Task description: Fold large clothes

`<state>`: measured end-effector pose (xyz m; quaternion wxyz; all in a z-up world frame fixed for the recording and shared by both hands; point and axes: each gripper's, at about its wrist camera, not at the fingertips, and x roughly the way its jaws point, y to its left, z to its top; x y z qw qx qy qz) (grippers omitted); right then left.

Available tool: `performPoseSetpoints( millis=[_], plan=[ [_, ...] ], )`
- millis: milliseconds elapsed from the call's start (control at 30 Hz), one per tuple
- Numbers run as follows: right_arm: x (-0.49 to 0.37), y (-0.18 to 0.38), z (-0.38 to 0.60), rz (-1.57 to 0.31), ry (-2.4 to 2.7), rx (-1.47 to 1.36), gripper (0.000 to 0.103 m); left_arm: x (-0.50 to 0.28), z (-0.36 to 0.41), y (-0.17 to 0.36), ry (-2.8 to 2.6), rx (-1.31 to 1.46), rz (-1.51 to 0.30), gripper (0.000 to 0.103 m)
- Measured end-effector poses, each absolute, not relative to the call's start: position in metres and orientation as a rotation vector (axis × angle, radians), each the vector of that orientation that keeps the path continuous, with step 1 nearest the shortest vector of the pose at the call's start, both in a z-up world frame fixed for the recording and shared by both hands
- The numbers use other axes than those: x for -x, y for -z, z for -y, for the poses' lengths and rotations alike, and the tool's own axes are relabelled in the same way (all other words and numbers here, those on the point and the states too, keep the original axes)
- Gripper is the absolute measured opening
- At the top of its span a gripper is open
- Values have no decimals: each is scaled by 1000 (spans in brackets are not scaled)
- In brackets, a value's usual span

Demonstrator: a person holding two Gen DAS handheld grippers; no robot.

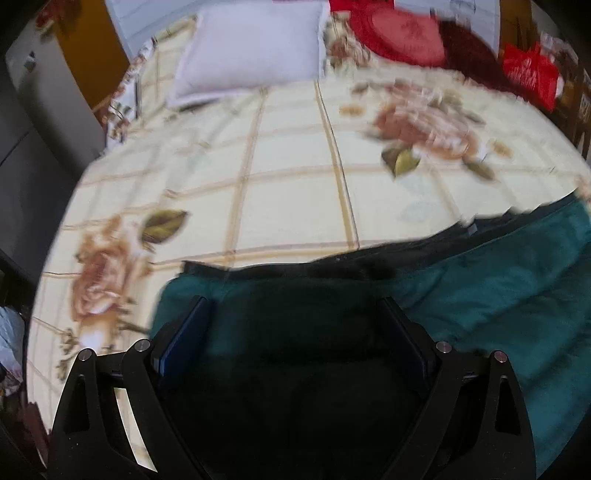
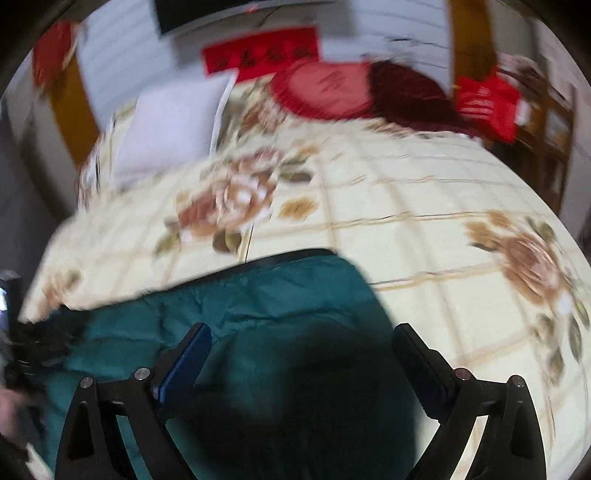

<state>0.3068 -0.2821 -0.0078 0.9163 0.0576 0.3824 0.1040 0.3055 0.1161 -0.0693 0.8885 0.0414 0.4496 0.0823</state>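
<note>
A dark teal padded jacket [image 1: 487, 291] with a black lining edge lies on the floral bedspread [image 1: 295, 177], near the front of the bed. My left gripper [image 1: 295, 306] is open and hovers just above the jacket's left part, its jaws wide apart with nothing between them. The jacket also shows in the right wrist view [image 2: 280, 295], with black fur trim [image 2: 40, 343] at its left. My right gripper [image 2: 303, 336] is open above the jacket's right end, empty. Both views are blurred by motion.
A white pillow [image 1: 251, 48] lies at the head of the bed, with a round red cushion [image 1: 402, 33] and a dark red blanket [image 1: 472, 55] beside it. A red bag [image 1: 532, 74] stands at the far right. The bedspread [image 2: 443, 206] extends beyond the jacket.
</note>
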Motion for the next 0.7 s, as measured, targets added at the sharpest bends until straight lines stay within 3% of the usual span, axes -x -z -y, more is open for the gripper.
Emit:
performPoseSetpoints(
  millis=[100, 233, 333, 700],
  plan=[
    [-262, -3, 317, -735, -215, -181, 98, -255, -124, 29, -80, 7, -803, 92],
    [-201, 15, 348, -651, -227, -275, 98, -181, -144, 17, -71, 57, -732, 92],
    [-168, 39, 355, -571, -216, -268, 98, -127, -162, 28, -105, 71, -700, 92],
    [-171, 73, 365, -796, -226, -313, 98, -34, -184, 103, -148, 380, -770, 92]
  ],
)
